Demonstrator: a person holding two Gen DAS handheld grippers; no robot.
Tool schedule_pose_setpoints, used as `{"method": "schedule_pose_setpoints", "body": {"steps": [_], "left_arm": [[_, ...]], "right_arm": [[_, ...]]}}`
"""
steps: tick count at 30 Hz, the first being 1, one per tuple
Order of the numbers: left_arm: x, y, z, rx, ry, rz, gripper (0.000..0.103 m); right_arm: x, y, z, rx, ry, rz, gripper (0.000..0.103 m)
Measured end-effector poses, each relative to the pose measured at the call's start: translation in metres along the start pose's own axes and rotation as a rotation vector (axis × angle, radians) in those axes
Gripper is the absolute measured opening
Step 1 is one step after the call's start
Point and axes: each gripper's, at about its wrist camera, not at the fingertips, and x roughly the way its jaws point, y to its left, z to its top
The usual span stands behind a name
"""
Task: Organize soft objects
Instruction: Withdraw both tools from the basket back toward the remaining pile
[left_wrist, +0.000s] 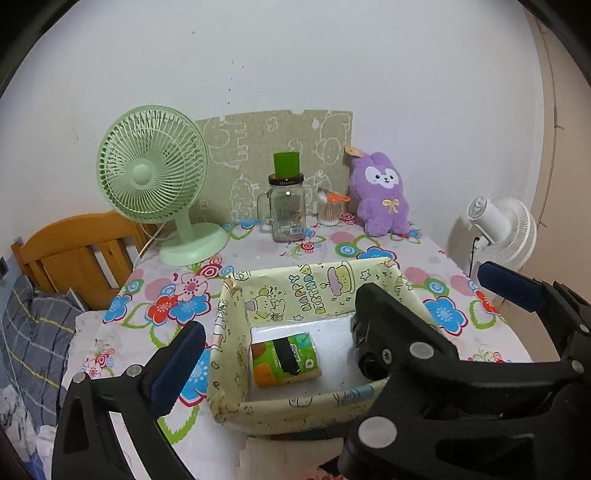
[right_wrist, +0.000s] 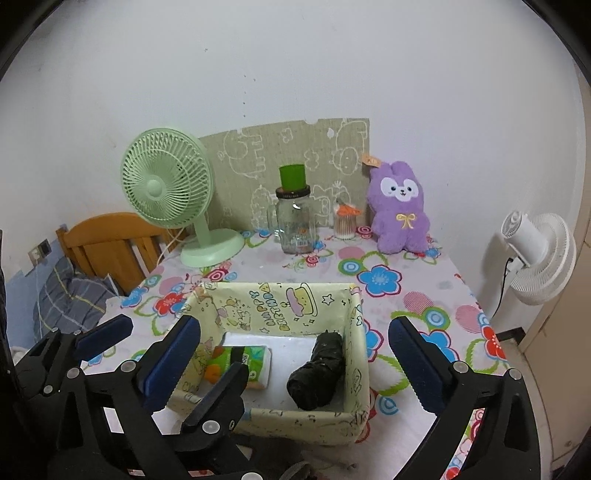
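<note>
Floral tablecloth (right_wrist: 424, 273); box (right_wrist: 295, 295) holds tissue pack (left_wrist: 286, 360), black bundle (right_wrist: 317, 373); both grippers spread, empty.

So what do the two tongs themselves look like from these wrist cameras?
The left tongs and right tongs look alike: black plastic clamp-style arms with round silver rivets, each finger tipped with a dark blue ribbed pad. No cables, printed markings, sleeves or hands are visible.

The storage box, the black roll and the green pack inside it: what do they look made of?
Storage box: looks like cardboard wrapped in glossy printed birthday paper; its edges are creased and scuffed. Black roll: seems to be crinkled thin plastic film, like a rolled bag, with a faint sheen. Green pack: probably tissues in a soft, shiny printed plastic wrapper.
</note>
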Motion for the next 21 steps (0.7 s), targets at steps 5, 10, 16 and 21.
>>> {"method": "schedule_pose_setpoints", "body": {"steps": [5,10,16,21], "left_arm": [[-0.016,-0.001,-0.004,0.001,-0.018,-0.003,0.103],[-0.031,-0.003,-0.008,0.001,-0.034,-0.009,0.103],[-0.047,-0.005,-0.014,0.009,-0.055,-0.013,0.103],[-0.062,-0.006,-0.019,0.009,-0.066,-0.019,0.103]], "right_arm": [[-0.017,0.004,-0.002,-0.005,-0.012,0.000,0.103],[-0.033,0.008,-0.006,-0.012,-0.027,0.004,0.103],[-0.050,0.013,-0.011,-0.025,-0.036,-0.002,0.103],[-0.067,0.015,-0.016,-0.022,-0.048,0.012,0.103]]}}
